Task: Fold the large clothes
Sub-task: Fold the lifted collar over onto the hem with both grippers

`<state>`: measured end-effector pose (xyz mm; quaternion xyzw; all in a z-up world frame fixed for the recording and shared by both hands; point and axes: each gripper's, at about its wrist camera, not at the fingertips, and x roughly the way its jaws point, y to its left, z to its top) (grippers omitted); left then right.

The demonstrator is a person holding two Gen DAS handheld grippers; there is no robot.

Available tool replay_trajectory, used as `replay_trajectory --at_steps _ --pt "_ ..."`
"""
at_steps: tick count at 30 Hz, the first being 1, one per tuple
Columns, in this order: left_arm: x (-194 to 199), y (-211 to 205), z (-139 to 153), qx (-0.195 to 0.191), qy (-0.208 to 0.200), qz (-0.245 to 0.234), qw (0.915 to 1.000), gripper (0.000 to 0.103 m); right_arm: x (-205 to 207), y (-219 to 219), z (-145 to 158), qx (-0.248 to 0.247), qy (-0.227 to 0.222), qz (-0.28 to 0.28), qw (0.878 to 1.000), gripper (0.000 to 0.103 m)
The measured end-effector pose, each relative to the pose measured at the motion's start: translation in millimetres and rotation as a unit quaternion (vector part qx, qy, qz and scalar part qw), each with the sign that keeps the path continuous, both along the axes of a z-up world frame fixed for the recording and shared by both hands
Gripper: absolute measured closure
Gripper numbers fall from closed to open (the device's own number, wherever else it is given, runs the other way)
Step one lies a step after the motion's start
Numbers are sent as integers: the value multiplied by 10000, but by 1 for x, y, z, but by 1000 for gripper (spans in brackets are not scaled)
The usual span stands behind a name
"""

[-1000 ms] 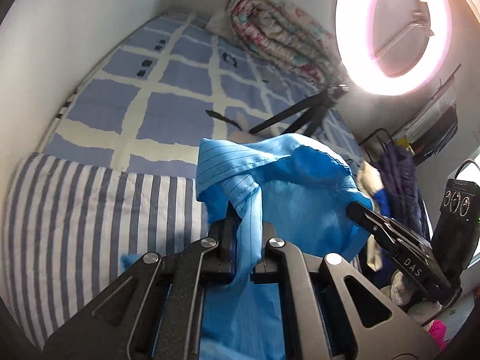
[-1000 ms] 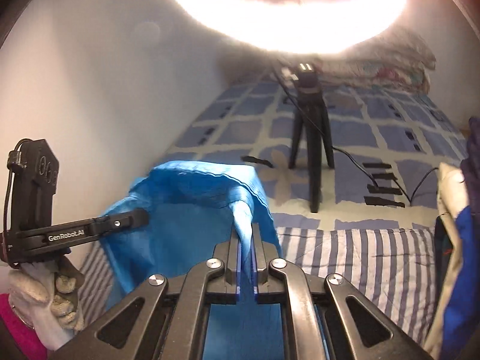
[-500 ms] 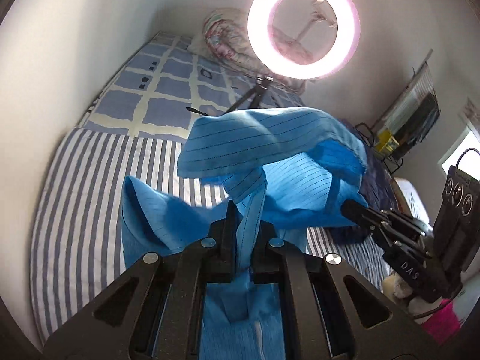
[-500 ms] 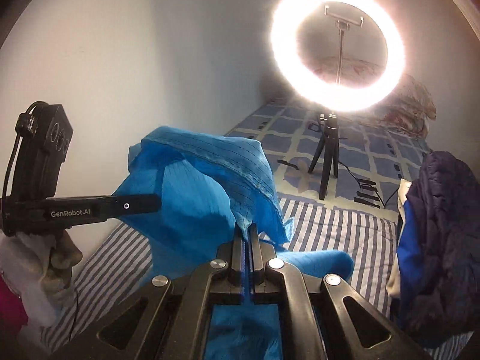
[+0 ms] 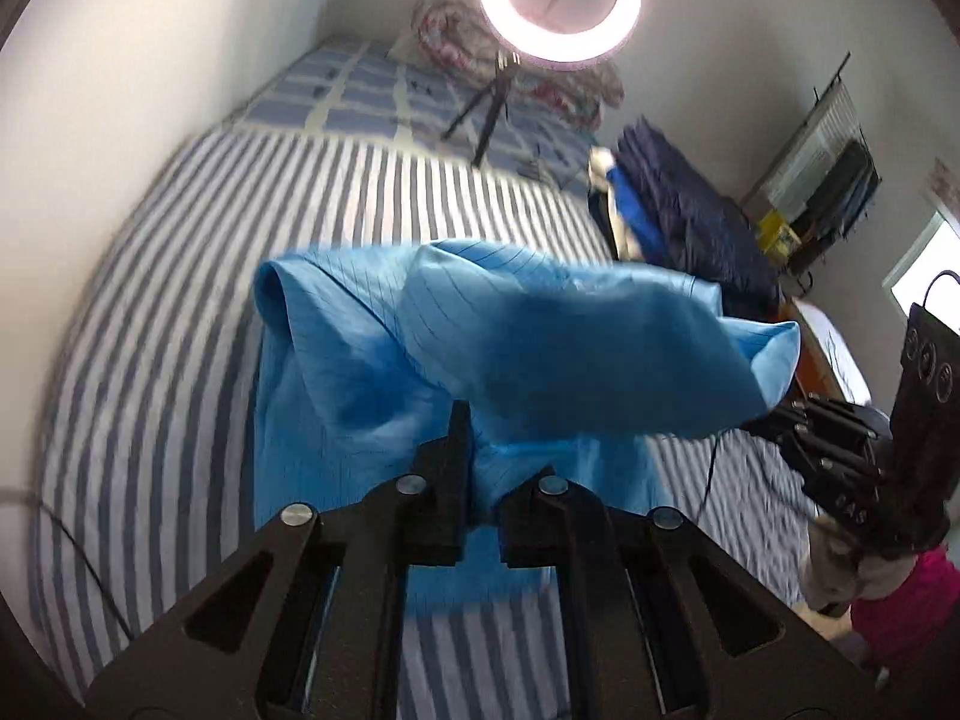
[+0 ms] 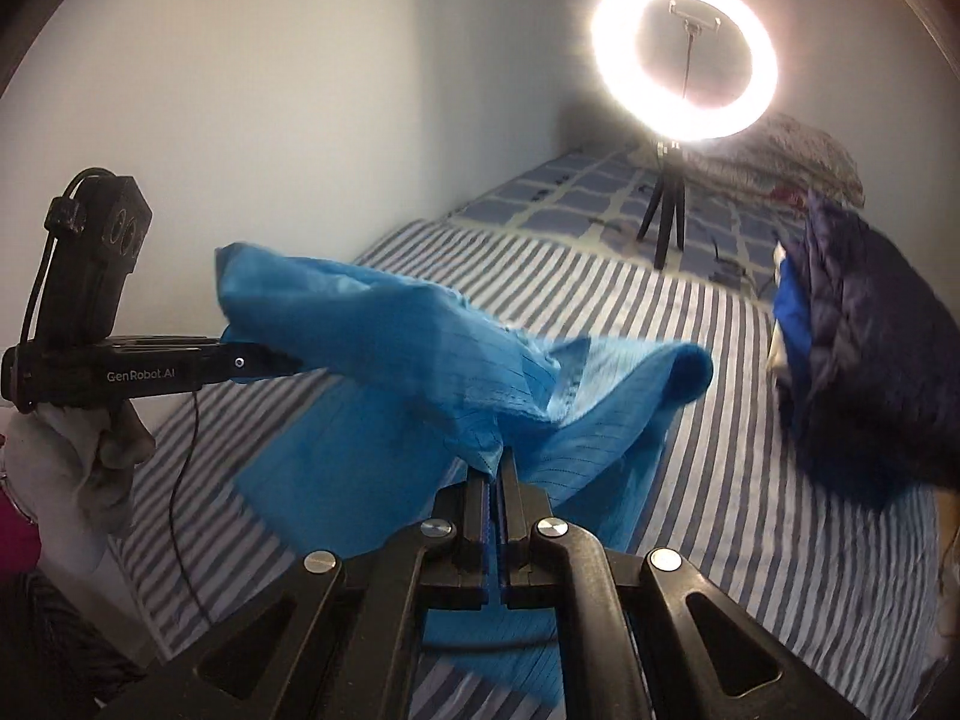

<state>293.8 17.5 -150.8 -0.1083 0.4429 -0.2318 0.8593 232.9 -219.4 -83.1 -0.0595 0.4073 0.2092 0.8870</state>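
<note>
Blue striped garment (image 6: 456,360): pinched edgewise by clamped left gripper (image 5: 474,438) and right gripper (image 6: 493,468), airborne toward twelve o'clock over striped bedsheet (image 6: 750,420) (first fold unfinished, remaining folds outstanding).

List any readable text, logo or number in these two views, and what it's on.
"GenRobot.AI": white print on the side of the left gripper, seen from the right wrist view.
"DAS": on the body of the right gripper, upside down in the left wrist view, partly blurred.
Nothing readable on the blue garment or the ring light.
</note>
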Motion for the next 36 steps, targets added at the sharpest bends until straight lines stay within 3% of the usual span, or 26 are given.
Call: replay_trajectory --at_steps 6,8,11,13,16,17,18,20,24,28,36 --pt "-55 0 -32 664 201 -367 9969 99 -40 -5 -37 -121 354 37 9993 103" --pt "-74 7 -37 745 262 -456 9958 94 -53 -6 -45 -252 416 94 9988 103" --pt "-98 22 -39 707 334 -547 9954 87 -71 -12 -46 -225 551 177 9981 98" --pt "-108 34 -35 669 352 -536 9957 87 -84 -22 -42 -136 539 194 9983 84" --pt "-107 52 -24 393 404 -339 9978 86 -95 -41 -34 226 584 151 9979 75" --pt "-104 58 -22 296 437 -247 9983 82 -96 -46 -33 335 602 78 9976 75" --pt "-96 63 -21 149 502 -127 9986 69 -92 -55 -33 477 641 -73 9968 74" --pt "-74 77 -21 -385 672 221 9968 55 -80 -68 -34 715 733 -346 9941 73" --pt "-39 98 -26 -934 869 773 9888 55 -54 -92 -44 1411 976 -748 9823 68" --pt "-9 113 -39 -1540 1116 1180 9746 55 -29 -106 -59 2189 1260 -947 9629 63" --pt "21 118 -82 -1850 1788 1303 9575 55 -5 -93 -95 2443 1689 -986 9498 63"
